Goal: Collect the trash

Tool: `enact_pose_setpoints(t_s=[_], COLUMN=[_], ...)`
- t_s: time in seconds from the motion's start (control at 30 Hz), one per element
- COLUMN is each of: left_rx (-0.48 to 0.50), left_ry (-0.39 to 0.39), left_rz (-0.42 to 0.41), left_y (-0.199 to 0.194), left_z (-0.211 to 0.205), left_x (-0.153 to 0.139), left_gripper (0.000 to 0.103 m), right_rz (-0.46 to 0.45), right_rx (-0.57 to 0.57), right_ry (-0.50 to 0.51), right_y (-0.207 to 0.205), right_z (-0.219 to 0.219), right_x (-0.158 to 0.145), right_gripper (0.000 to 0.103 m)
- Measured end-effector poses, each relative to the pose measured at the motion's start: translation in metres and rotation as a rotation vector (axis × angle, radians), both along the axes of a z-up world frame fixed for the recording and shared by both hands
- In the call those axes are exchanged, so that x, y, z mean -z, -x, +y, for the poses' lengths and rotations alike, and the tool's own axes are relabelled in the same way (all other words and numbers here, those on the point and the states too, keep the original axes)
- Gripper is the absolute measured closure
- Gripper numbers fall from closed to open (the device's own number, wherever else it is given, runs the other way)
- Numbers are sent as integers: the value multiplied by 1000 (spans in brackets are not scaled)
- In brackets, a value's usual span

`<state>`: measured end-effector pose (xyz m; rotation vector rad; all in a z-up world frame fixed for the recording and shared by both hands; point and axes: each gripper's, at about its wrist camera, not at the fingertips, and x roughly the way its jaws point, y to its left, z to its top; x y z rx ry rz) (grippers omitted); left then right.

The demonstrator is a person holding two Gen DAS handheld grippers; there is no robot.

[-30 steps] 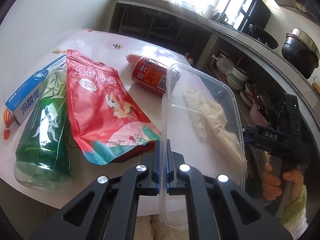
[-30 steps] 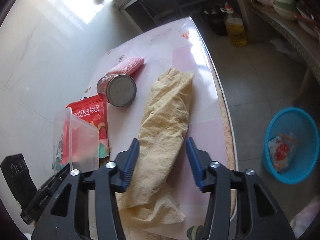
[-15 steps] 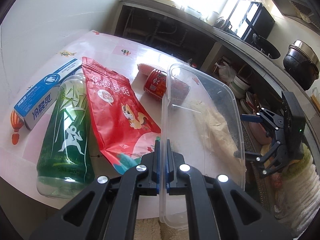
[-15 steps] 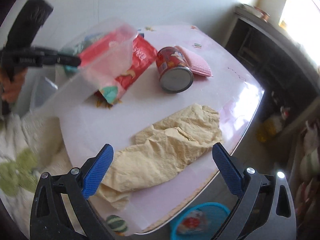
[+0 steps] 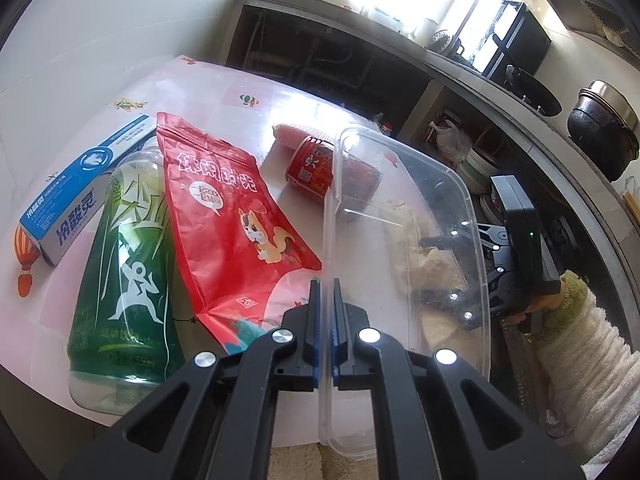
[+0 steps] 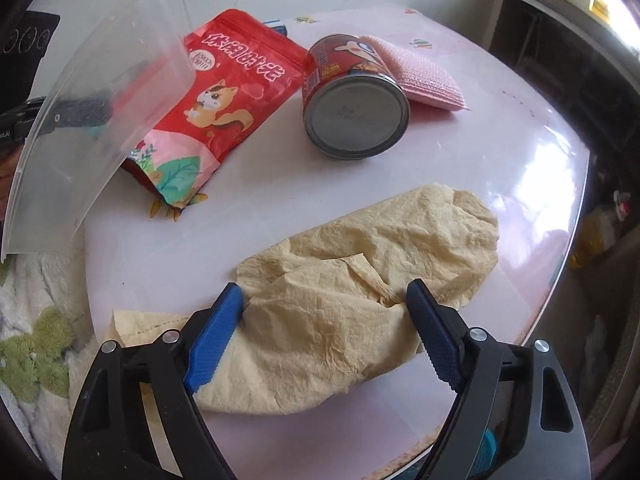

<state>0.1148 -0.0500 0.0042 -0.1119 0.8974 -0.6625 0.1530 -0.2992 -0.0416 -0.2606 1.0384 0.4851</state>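
My left gripper (image 5: 325, 284) is shut on the rim of a clear plastic container (image 5: 408, 208), which it holds tilted above the table's near edge. A crumpled yellow cloth (image 6: 380, 240) lies on the pink table (image 6: 500, 160). My right gripper (image 6: 325, 292) straddles the cloth's near part, its jaws wide and closing, and the blue pads (image 6: 216, 332) do not squeeze the cloth. A red snack bag (image 5: 228, 216), a green bottle (image 5: 128, 264), a toothpaste box (image 5: 80, 184) and a red can (image 5: 312, 168) lie on the table.
A pink sponge (image 6: 424, 76) lies behind the can. The table's right edge drops to the floor, where a bit of a blue basket (image 6: 486, 450) shows. Kitchen shelves with pots (image 5: 600, 128) stand beyond. A person's fleecy sleeve (image 5: 592, 352) is at the right.
My right gripper has rolled round, opened wider and come down over the yellow cloth. The left gripper has kept its hold on the container and barely moved.
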Motion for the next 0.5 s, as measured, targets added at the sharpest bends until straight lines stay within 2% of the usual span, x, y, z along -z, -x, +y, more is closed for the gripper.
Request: enact_pose_setpoints(t_s=[0.17, 0.23, 0.3, 0.33, 0.37, 0.4, 0.5], left_rx=[-3, -2, -2, -2, -2, -4, -7], left_ry=[5, 5, 4, 6, 9, 10, 19], left_rz=[9, 13, 10, 10, 9, 7, 0], left_y=[0, 1, 3, 4, 5, 6, 9], left_z=[-1, -1, -1, -1, -1, -1, 0], left_x=[3, 4, 4, 3, 3, 3, 1], left_gripper=[100, 100, 100, 100, 100, 100, 100], right_rz=[-45, -64, -71, -70, -66, -63, -72], right_rx=[177, 244, 310, 345, 375, 410, 504], right_ry=[-31, -31, -25, -26, -30, -36, -36], right_y=[12, 20, 23, 26, 28, 30, 39], right_z=[-2, -1, -3, -4, -8, -9, -10], right_x=[0, -1, -6, -7, -10, -10, -9], right_gripper=[34, 44, 69, 75, 85, 91, 96])
